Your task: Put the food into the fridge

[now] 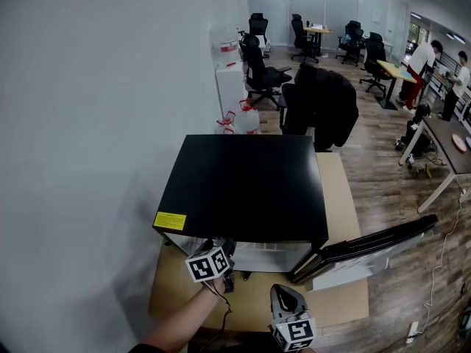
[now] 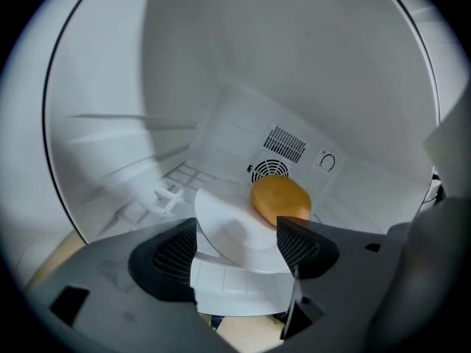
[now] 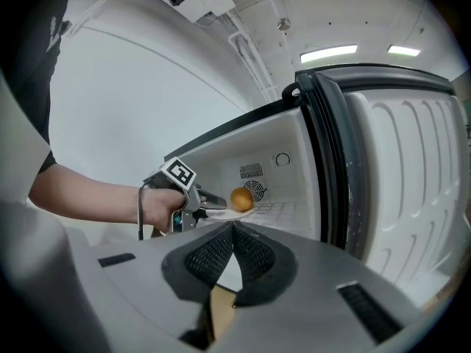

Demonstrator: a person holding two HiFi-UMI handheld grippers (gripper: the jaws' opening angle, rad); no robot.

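Observation:
A round orange-yellow piece of food (image 2: 280,198) lies on a white plate (image 2: 224,230) inside the white fridge compartment (image 2: 294,72), in front of the fan vent on the back wall. My left gripper (image 2: 237,235) is at the fridge mouth. Its jaws stand wide and open, with the plate's near rim between them and the pads clear of it. From the right gripper view the left gripper (image 3: 193,201), the plate (image 3: 229,213) and the food (image 3: 241,198) show at the opening. My right gripper (image 3: 233,230) is shut and empty, held back from the fridge (image 1: 246,182).
The fridge door (image 1: 368,252) hangs open to the right. The fridge stands on cardboard (image 1: 176,289) against a white wall (image 1: 88,123). Behind it are a white dispenser (image 1: 229,79), office chairs (image 1: 261,68), a dark coat (image 1: 327,101) and desks with people (image 1: 423,61).

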